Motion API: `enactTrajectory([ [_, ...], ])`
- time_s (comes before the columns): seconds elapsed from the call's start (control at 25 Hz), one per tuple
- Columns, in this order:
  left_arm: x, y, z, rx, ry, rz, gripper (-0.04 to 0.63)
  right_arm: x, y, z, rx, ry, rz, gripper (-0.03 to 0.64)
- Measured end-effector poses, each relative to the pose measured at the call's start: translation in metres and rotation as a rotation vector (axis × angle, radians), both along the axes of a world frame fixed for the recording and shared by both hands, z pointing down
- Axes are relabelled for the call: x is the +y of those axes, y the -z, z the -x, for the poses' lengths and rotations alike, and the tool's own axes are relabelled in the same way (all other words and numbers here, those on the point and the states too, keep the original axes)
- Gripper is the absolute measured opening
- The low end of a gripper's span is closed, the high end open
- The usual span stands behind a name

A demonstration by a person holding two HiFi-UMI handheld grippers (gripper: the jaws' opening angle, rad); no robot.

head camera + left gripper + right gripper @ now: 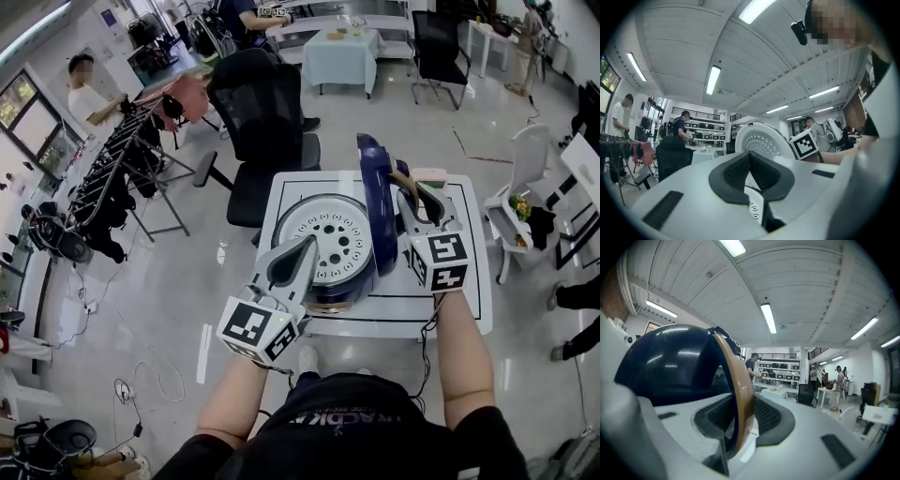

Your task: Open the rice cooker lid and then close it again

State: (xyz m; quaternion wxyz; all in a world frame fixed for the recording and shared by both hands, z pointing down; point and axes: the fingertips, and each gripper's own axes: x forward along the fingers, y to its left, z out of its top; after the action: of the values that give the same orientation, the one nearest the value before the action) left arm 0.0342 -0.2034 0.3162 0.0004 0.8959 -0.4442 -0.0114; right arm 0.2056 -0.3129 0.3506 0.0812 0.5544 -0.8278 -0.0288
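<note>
Opening looks done: the rice cooker (330, 300), toward the left edge of the desk (455, 300), has its lid (375, 199) standing upright, with the perforated inner plate facing left. Closing remains. The right gripper (412, 220) pinches the lid's tan rim. The left gripper (298, 261) is pressed together, empty (the pot's contents are hidden).

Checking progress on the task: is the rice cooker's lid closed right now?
No, the lid stands upright in the head view, showing its perforated inner plate.
</note>
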Motion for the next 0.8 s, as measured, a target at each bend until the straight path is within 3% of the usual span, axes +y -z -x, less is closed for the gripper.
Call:
enactTrajectory([
  [0.48,-0.010,0.032,0.051,0.012,0.009,-0.062,0.003,0.006,0.012,0.080,0.271,0.019,-0.059,0.121],
  [0.8,-0.031,0.033,0.075,0.004,0.009,-0.063,0.003,0.004,0.004,0.118,0.460,0.030,-0.082,0.126],
])
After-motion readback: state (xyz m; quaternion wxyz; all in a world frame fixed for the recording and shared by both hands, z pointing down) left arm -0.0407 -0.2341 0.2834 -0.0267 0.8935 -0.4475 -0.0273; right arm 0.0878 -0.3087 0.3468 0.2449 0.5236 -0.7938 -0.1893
